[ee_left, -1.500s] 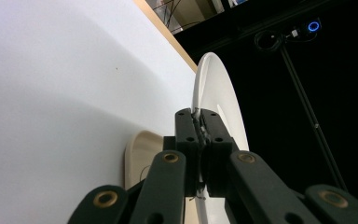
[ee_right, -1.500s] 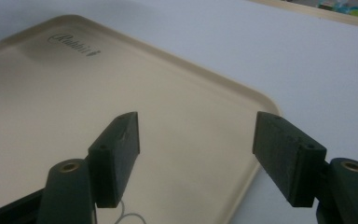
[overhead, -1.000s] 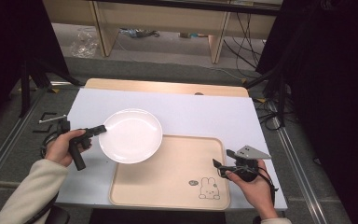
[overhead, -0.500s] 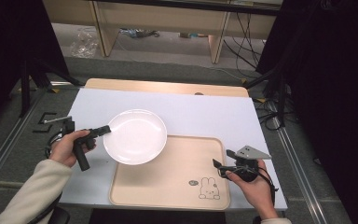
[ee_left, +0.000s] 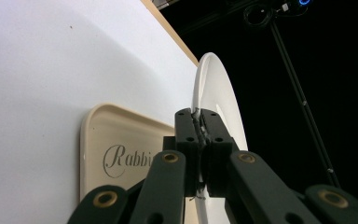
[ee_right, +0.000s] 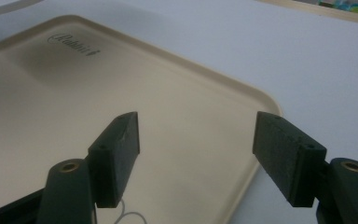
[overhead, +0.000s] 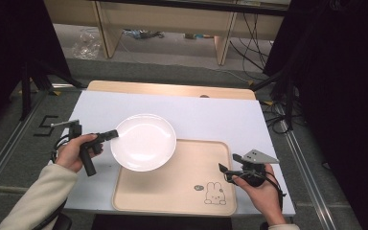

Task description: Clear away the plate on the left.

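In the high view, the right gripper [overhead: 222,168] is at the lower right of the frame, held by the person's right hand [overhead: 260,191] just beside the right edge of the beige tray [overhead: 172,191]. In the right gripper view its two black jaws stand wide apart with nothing between them, and they point over the right part of the tray [ee_right: 121,84].

The tray lies at the lower centre of the high view on the white table cover [overhead: 211,115]. A small rabbit drawing [overhead: 214,194] is printed near its lower right corner.

At the lower left of the high view, the left hand [overhead: 74,152] with a cream sleeve [overhead: 33,201] holds the left gripper [overhead: 113,134]. The jaws of this gripper are clamped on the left rim of the white plate [overhead: 145,142]. In the left gripper view the jaws are pressed together on the plate [ee_left: 216,88] rim, and the plate is seen from its edge.

The plate is in the centre of the high view, and it overlaps the upper left corner of the tray. I cannot tell if it rests on the tray or is lifted a little.

Farther away, at the upper part of the frame, a wooden table edge [overhead: 172,89] shows behind the white cover, and beyond it the floor with cables [overhead: 249,43].
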Motion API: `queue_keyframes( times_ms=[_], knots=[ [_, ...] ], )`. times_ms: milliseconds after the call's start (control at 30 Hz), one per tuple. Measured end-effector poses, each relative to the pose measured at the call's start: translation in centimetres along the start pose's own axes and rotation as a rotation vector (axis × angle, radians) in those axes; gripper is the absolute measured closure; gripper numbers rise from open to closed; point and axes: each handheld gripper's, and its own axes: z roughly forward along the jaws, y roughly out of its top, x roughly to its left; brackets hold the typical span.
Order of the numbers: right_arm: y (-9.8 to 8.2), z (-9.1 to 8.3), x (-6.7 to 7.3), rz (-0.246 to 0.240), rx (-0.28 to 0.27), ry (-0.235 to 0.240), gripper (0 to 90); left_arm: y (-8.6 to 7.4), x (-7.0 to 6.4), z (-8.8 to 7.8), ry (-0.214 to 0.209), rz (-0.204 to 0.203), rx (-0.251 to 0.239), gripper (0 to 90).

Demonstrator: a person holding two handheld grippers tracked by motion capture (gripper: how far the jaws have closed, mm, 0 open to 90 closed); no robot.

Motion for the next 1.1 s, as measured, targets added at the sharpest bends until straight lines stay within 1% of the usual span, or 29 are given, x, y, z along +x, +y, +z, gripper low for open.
queue_keyframes(
  times_ms=[100,133,200,267,300,333,367,433,467,533,667,700,733,767,833,867,900,933,967,1000,1100],
  knots=[
    [0.0,0.0,0.0,-0.002,-0.003,0.000,32.5,-0.1,-0.1,0.2,-0.004,0.002,0.006,86.7],
    [0.0,0.0,0.0,-0.002,-0.002,0.000,32.5,-0.2,-0.1,0.3,-0.016,0.000,-0.008,86.7],
    [0.0,0.0,0.0,-0.002,-0.002,0.001,32.5,-0.3,-0.2,0.4,-0.004,0.002,0.012,86.7],
    [0.0,0.0,0.0,0.000,-0.001,0.001,32.5,-0.4,-0.3,0.5,-0.003,0.003,0.014,86.7],
    [0.0,0.0,0.0,0.000,-0.001,0.000,32.5,-0.5,-0.3,0.7,-0.014,0.003,0.004,86.7],
    [0.0,0.0,0.1,0.006,0.004,0.007,32.5,-0.6,-0.3,0.7,-0.004,0.002,0.022,86.7],
    [0.0,-0.1,0.0,-0.007,0.005,-0.008,32.5,-0.6,-0.3,0.8,-0.005,0.006,0.024,86.7],
    [0.1,-0.1,0.1,-0.004,0.007,-0.005,32.5,-0.7,-0.4,0.9,-0.006,0.003,0.026,86.7],
    [0.1,-0.1,0.1,-0.004,0.008,-0.005,32.5,-0.8,-0.4,1.1,-0.016,0.004,0.013,86.7],
    [0.0,-0.1,0.0,-0.009,0.004,-0.007,32.5,-0.9,-0.6,1.1,-0.007,0.008,0.033,86.7],
    [0.0,-0.1,0.0,-0.009,0.004,-0.006,32.5,-1.0,-0.7,1.3,-0.009,0.008,0.038,86.7],
    [0.0,-0.1,0.0,-0.009,0.004,-0.007,32.5,-1.2,-0.7,1.5,-0.017,0.010,0.028,86.7],
    [0.0,-0.1,0.0,-0.009,0.003,-0.007,32.5,-1.2,-0.7,1.5,-0.020,0.013,0.028,86.7],
    [0.0,-0.1,0.0,-0.009,0.003,-0.008,32.5,-1.2,-0.9,1.5,-0.003,0.012,0.043,86.7],
    [0.0,-0.1,0.0,-0.010,0.005,-0.008,32.5,-1.3,-0.8,1.6,-0.013,0.015,0.044,86.7],
    [0.1,-0.1,0.1,-0.004,0.008,-0.005,32.5,-1.3,-0.9,1.7,-0.012,0.014,0.045,86.7],
    [0.1,-0.1,0.1,-0.004,0.008,-0.005,32.5,-1.4,-0.9,1.7,-0.006,0.005,0.047,86.7],
    [0.1,-0.1,0.1,-0.004,0.008,-0.005,32.5,-1.4,-0.9,1.7,-0.012,0.017,0.053,86.7],
    [0.1,-0.1,0.1,-0.004,0.008,-0.005,32.5,-1.5,-0.9,1.8,-0.019,0.015,0.037,86.7],
    [0.1,-0.1,0.1,-0.005,0.008,-0.005,32.5,-1.5,-0.9,1.8,-0.010,0.018,0.052,86.7],
    [0.0,-0.1,0.0,-0.010,0.004,-0.008,32.5,-1.6,-1.0,1.9,-0.010,0.020,0.059,86.7]
  ],
)
